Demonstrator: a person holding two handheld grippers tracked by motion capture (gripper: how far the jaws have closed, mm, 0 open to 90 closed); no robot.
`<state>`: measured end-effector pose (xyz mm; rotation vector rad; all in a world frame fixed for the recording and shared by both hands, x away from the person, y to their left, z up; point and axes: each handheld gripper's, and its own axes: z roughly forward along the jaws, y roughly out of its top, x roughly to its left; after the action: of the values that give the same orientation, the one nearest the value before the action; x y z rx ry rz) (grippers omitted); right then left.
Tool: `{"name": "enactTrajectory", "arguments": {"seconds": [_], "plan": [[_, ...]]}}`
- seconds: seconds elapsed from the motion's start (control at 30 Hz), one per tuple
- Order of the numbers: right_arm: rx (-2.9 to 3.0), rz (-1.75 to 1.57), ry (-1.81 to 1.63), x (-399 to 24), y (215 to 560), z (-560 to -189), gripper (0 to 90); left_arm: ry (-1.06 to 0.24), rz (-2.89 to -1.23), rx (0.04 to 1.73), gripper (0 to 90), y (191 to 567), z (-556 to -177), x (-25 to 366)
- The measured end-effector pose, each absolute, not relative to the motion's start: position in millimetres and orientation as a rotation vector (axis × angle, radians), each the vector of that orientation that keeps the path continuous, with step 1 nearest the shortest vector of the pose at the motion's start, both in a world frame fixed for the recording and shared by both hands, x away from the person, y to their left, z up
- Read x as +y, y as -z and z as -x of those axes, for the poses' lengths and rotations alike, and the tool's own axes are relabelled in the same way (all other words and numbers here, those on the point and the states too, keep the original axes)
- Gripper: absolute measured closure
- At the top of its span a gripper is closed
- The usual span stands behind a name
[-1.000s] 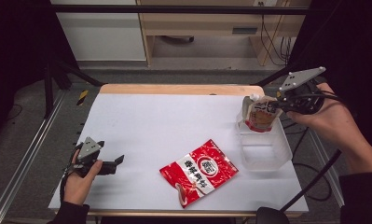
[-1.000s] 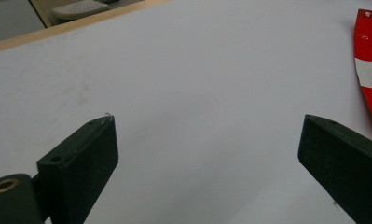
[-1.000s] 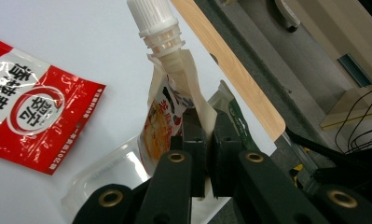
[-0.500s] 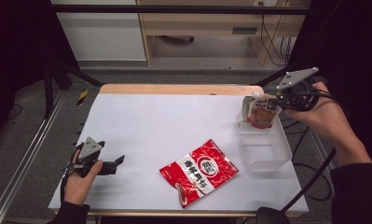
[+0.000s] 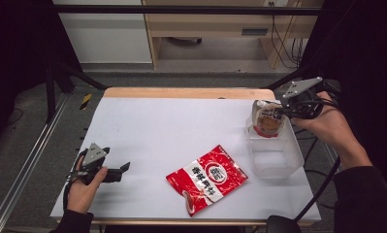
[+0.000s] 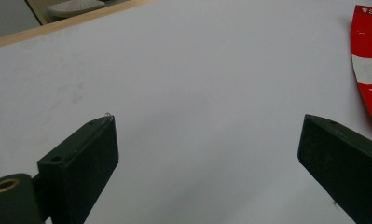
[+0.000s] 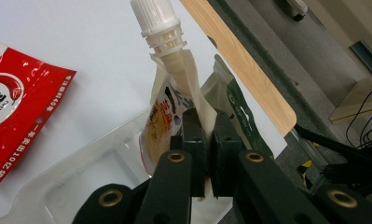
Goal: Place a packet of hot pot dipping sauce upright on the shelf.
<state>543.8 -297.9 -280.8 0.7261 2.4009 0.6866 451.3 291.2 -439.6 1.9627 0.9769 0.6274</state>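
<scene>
1. spout pouch (image 5: pixel 267 121) hangs at the right of the high view, over the far end of the clear tray (image 5: pixel 275 159); my right gripper (image 5: pixel 282 111) pinches its edge, jaws pressed tight on the film.
2. i'd lower it straight, keep the cap (image 7: pixel 154 19) clear of the tray wall, and let go only once the bottom rests.
3. the tray looks empty under it.
4. left gripper (image 5: pixel 122 168) rests at lower left, jaws spread, holding nothing.
5. red packet (image 5: pixel 207 177) lies flat at bottom centre.
</scene>
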Motion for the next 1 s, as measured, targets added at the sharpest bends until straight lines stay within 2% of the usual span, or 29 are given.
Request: {"name": "enactTrajectory", "arguments": {"seconds": [1.0], "plan": [[2.441, -0.768, -0.702, -299, 308, -555, 87.0, -0.620, -1.969, 0.972, 5.1, 440, -451, 289]]}}
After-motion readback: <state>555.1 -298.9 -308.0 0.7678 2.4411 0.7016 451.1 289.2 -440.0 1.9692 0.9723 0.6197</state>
